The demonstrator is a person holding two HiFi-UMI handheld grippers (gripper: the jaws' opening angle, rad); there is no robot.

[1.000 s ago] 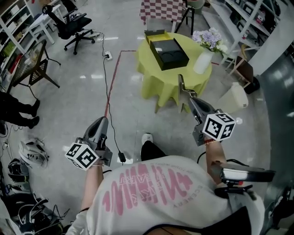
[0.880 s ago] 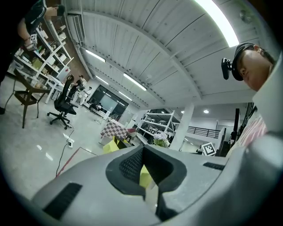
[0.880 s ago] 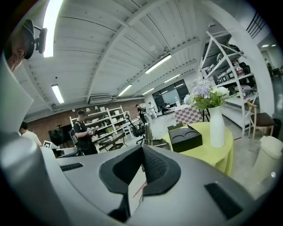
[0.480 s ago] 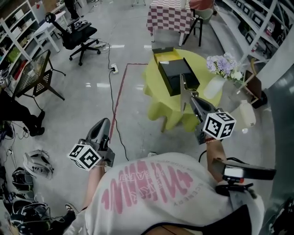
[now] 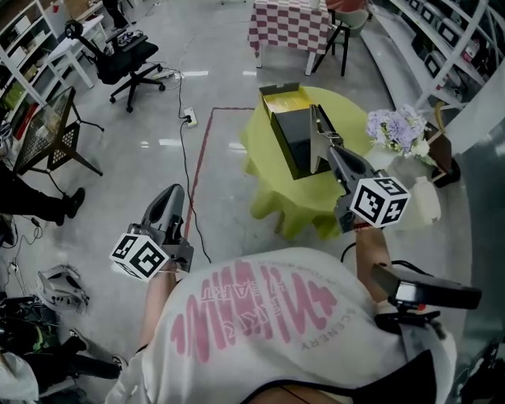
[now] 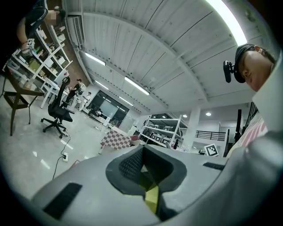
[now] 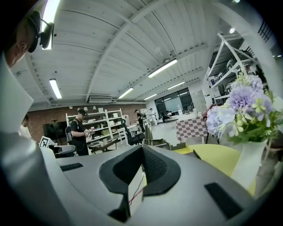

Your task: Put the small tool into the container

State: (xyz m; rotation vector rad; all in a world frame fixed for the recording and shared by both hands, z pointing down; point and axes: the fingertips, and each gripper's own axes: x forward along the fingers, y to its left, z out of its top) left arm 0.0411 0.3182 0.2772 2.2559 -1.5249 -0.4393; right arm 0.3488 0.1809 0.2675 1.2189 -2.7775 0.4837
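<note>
The container is an open black box with a yellow-lined lid, lying on a round yellow-green table. No small tool can be made out in any view. My right gripper is raised, its shut jaws overlapping the box's right side in the head view; how high it is above the box I cannot tell. My left gripper hangs low over the floor, left of the table, also shut. Nothing shows between the jaws of the left gripper or the right gripper in their own views.
Purple flowers in a white vase stand at the table's right edge. A white jug sits on the floor beside it. A checkered table, an office chair, a black folding chair and a floor cable surround the area.
The person has walked closer to the yellow-green table, which now looks nearer and larger. The right gripper's tips now overlap the black box. Both grippers stay shut.
</note>
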